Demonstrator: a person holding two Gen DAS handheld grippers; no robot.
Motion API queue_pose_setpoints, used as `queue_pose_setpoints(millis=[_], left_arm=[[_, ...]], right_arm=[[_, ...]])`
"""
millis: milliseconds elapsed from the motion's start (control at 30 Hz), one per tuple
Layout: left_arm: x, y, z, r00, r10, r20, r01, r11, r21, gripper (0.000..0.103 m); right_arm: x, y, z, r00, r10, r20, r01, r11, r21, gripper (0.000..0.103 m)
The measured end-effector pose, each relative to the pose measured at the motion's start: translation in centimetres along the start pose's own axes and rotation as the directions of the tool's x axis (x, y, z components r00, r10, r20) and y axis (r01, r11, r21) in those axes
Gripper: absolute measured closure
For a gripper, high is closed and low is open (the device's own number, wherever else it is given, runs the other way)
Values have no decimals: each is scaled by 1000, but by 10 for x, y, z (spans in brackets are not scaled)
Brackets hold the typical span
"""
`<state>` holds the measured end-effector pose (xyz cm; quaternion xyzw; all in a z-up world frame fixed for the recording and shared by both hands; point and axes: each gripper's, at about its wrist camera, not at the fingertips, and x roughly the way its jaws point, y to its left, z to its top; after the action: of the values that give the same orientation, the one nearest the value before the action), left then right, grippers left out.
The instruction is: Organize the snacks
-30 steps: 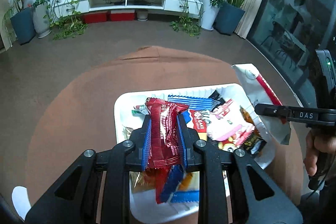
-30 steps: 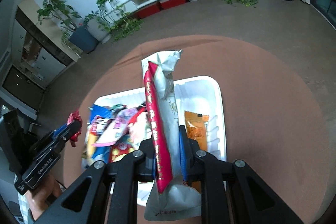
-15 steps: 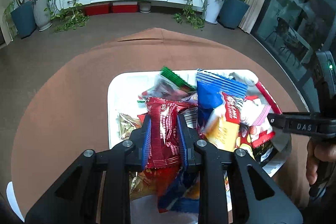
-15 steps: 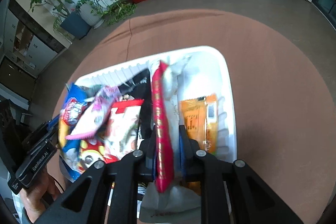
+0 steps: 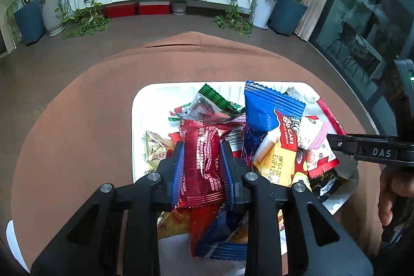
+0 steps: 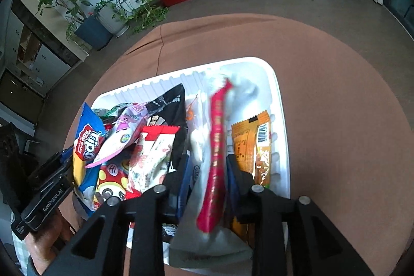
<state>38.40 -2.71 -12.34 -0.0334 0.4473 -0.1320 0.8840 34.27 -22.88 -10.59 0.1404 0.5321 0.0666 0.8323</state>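
Over the crowded tray (image 5: 137, 120), both hand-held grippers' jaws just loosened around packets.

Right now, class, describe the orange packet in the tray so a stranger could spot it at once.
Start at the round brown table and find the white tray on it. Along the tray's right wall, apart from the heap at left, lies the orange packet, just right of the right gripper. It alone is orange, with a white barcode patch.

"DAS" on right hand-held gripper (image 5: 344, 144); "GenRobot.AI" on left hand-held gripper (image 6: 63, 159)
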Motion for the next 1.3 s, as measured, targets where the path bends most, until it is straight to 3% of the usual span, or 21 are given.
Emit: queue_pose_setpoints(millis=[200, 300, 500, 767, 867, 1000, 1133, 1200, 1233, 1300], left_arm=[[-6, -5, -5, 1000, 10, 9, -10, 1000, 6, 69], [-10, -8, -10, 1000, 5, 22, -5, 1000, -6, 50], [-22, -9, -10, 998, 23, 54, -23, 1000, 2, 29], [-40, -3, -16, 995, 47, 91, -46, 999, -12, 16], [-54, -3, -21, 991, 67, 120, -66, 998, -14, 4], [-83, -7, -26, 978, 83, 193, -81, 996, -22, 0], [-131, -18, -45, 944, 101, 314, -106, 994, -1, 0], [-155, -28, -53, 924, 113, 366, -121, 993, 1, 0], [-170, -33, -60, 912, 134, 387, -142, 990, -7, 0], [-195, -41, -67, 884, 188, 428, -192, 981, -33, 0]], right_arm=[[-14, 3, -2, 999, -3, 39, 4, 1000, -10, 53], [-18, 3, -1, 999, -1, 44, 1, 1000, -15, 53], [-26, 2, -4, 998, 14, 65, -13, 1000, -17, 52], [-42, 5, -9, 993, 34, 111, -32, 999, -17, 47], [-51, 8, -13, 989, 43, 140, -40, 999, -22, 40], [-66, 12, -20, 979, 51, 199, -45, 998, -35, 31], [-90, 12, -34, 956, 69, 286, -60, 997, -40, 20], [-107, 14, -43, 931, 71, 359, -60, 997, -43, 14], [-117, 15, -48, 914, 79, 399, -66, 997, -47, 13], [-144, 18, -64, 858, 103, 503, -83, 995, -62, 6]])
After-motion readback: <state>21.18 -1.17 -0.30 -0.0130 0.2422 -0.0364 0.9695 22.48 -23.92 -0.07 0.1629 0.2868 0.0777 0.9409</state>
